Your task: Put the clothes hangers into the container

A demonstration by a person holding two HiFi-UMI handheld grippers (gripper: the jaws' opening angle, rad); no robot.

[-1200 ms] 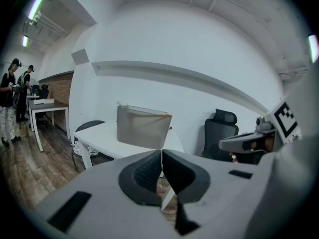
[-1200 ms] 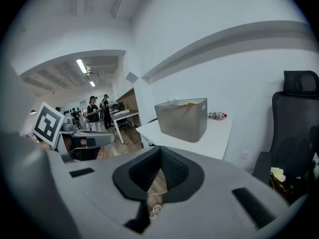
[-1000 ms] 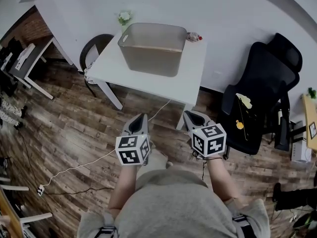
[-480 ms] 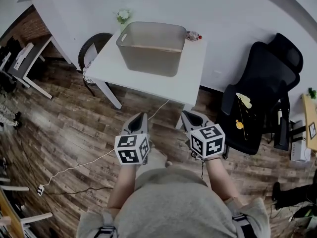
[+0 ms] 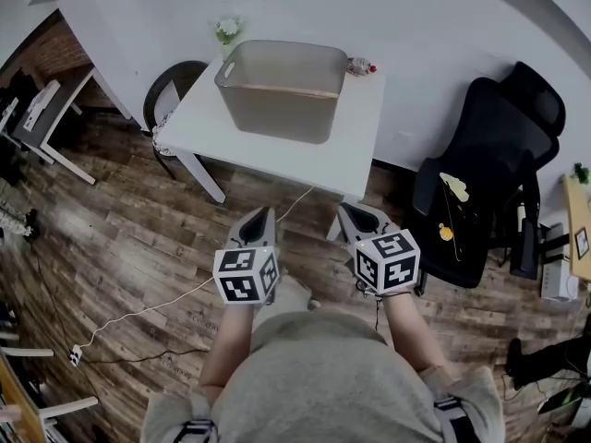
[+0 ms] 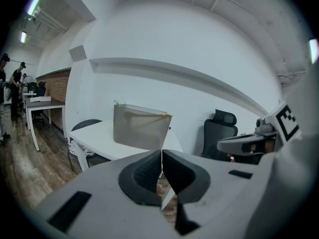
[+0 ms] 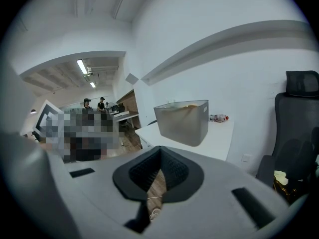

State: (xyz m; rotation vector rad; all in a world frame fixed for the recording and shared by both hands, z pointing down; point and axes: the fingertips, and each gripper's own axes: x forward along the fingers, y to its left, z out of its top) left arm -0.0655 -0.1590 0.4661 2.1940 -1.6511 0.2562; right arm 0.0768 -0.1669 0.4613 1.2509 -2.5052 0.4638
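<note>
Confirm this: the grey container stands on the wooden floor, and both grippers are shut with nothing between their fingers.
Wrong on one point: the grey container stands on the white table, not on the wooden floor, as the head view shows. Both the left gripper and the right gripper are shut with nothing between their fingers.

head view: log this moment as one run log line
left gripper: shut, empty | right gripper: shut, empty | grey container: on white table, ahead of both grippers | hangers: none held

Head view looks steeply down onto left tool [image 5: 261, 213] and right tool [image 5: 348, 212]; both gripper views face forward along their jaws; all share the container [image 5: 282, 89] well ahead.
</note>
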